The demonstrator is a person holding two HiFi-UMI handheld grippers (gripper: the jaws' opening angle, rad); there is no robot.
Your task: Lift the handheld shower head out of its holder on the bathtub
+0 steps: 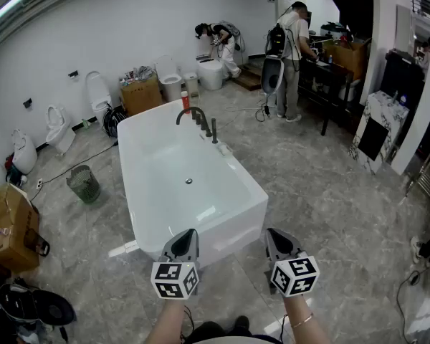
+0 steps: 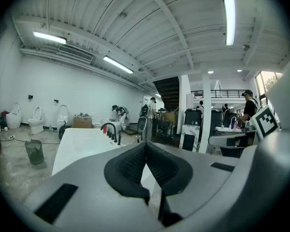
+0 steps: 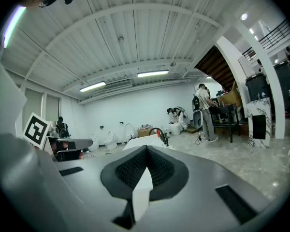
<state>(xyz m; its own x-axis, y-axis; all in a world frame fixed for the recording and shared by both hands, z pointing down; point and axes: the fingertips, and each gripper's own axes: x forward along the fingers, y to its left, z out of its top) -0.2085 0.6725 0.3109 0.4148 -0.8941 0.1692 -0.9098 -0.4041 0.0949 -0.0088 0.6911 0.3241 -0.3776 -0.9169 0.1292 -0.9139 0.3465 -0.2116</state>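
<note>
Shower head [image 1: 214, 128] is sitting upright in its holder on the bathtub [image 1: 127, 169] rim, just above the centre of the head view, next to the black curved faucet [image 1: 183, 114]. Both tongs are down at the bottom of the frame, well apart from it. The left gripper [image 1: 188, 233] has its jaws pressed together with nothing in them, and it's the same deal with the right gripper [image 1: 277, 233]. Two people [image 1: 292, 56] are busy at the upper right.

Open floor [image 1: 308, 199] flanks the bathtub [image 1: 222, 229]; black faucet fittings [image 1: 203, 119] crowd its far rim, seemingly closely spaced.
</note>
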